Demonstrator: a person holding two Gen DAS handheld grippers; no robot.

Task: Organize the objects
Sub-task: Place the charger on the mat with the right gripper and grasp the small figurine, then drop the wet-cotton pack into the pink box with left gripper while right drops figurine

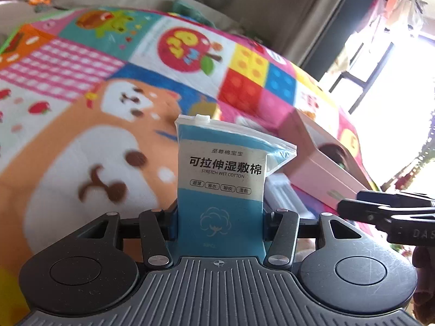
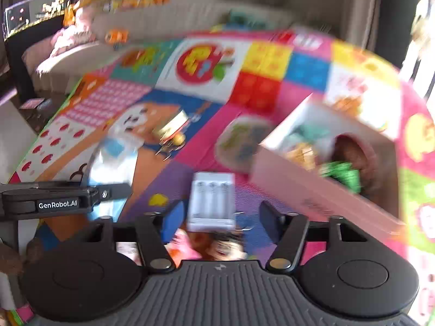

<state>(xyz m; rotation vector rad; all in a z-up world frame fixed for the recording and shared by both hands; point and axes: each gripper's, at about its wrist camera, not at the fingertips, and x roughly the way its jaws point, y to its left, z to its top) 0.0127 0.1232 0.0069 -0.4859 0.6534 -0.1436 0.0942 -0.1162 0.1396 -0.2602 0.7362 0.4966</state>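
In the left wrist view my left gripper (image 1: 220,217) is shut on a blue and white pack of stretch wet cotton pads (image 1: 220,163), which stands upright between the fingers above the colourful play mat (image 1: 81,95). The right wrist view is blurred. There my right gripper (image 2: 223,217) is open, and a white battery charger (image 2: 212,201) lies on the mat just ahead between its fingertips, with gaps on both sides. An open pink box (image 2: 312,195) holding a few items sits to the right of it. The pink box (image 1: 326,168) also shows behind the pack.
A round flat dish (image 2: 242,141) and a small gold and yellow object (image 2: 171,133) lie farther out on the mat. A pale sofa (image 2: 163,21) runs along the mat's far edge. Bright windows (image 1: 394,95) are at the right.
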